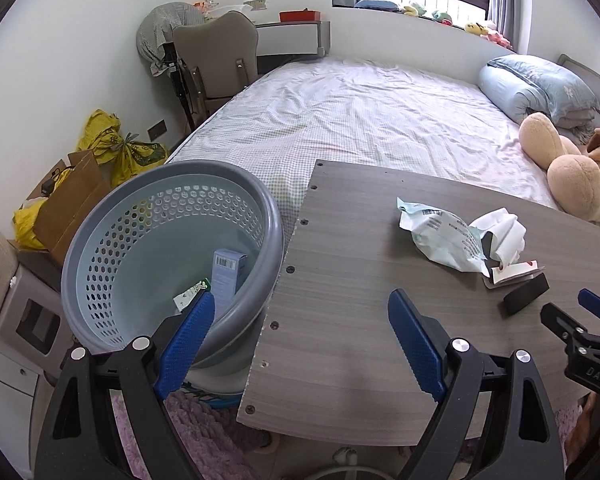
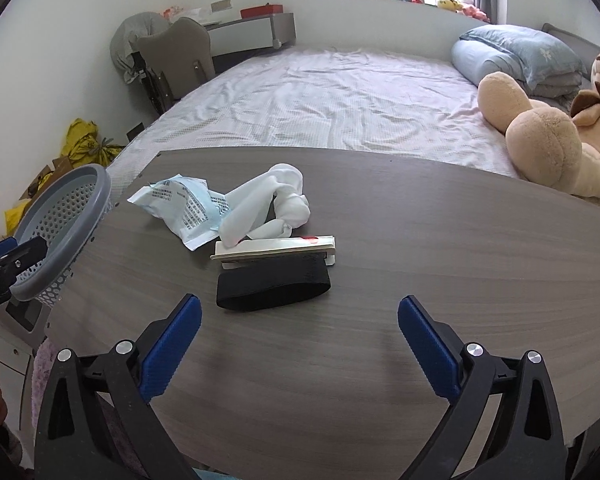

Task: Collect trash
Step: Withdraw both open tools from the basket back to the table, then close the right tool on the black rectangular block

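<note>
A grey-rimmed perforated basket (image 1: 100, 248) (image 2: 60, 208) stands left of the wooden table (image 1: 340, 300) (image 2: 420, 260); a blue box (image 1: 227, 272) and a paper scrap (image 1: 190, 296) lie inside. On the table lie a crumpled light-blue wrapper (image 1: 440, 236) (image 2: 180, 208), white crumpled cloth (image 1: 504, 228) (image 2: 272, 204), a flat white and red packet (image 1: 514, 272) (image 2: 276, 250) and a black band (image 1: 526, 298) (image 2: 274, 288). My left gripper (image 1: 300, 316) is open and empty, straddling the basket rim and table edge. My right gripper (image 2: 300, 320) (image 1: 596, 308) is open and empty, just short of the black band.
A bed (image 2: 340, 100) with a pillow (image 2: 516, 52) and a large teddy bear (image 2: 552, 136) lies behind the table. A chair (image 1: 216, 60) and desk stand at the back. Yellow bags (image 1: 120, 148) and a cardboard box (image 1: 72, 200) sit on the floor at left.
</note>
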`<action>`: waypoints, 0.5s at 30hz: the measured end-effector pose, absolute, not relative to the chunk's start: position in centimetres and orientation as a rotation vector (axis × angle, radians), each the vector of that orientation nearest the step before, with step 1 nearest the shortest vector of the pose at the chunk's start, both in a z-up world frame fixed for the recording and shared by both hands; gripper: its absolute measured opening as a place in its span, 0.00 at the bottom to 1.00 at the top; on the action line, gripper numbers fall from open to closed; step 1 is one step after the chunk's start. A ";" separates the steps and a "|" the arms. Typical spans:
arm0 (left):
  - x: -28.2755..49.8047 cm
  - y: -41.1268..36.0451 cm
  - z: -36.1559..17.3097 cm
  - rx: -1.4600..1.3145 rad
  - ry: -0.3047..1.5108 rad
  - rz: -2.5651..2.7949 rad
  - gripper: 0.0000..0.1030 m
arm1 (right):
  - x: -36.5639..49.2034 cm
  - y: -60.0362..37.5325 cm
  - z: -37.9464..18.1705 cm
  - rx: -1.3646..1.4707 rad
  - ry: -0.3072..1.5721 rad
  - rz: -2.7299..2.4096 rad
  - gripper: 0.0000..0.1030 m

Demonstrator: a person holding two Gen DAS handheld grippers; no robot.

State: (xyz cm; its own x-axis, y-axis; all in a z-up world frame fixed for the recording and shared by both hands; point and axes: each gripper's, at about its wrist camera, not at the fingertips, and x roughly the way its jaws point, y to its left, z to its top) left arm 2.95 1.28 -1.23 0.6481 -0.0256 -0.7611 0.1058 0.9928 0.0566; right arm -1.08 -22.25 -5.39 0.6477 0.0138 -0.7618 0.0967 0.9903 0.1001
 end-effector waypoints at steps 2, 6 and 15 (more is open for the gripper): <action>2.8 1.1 -1.2 0.102 0.862 -0.074 0.82 | -0.6 -22.2 -5.7 0.133 0.864 -0.038 0.94; 2.8 0.8 -1.2 0.106 0.861 -0.073 0.82 | 0.6 -21.6 -6.1 0.115 0.862 -0.030 0.94; 2.7 0.6 -1.4 0.108 0.870 -0.078 0.82 | 2.4 -20.9 -7.2 0.082 0.889 -0.034 0.93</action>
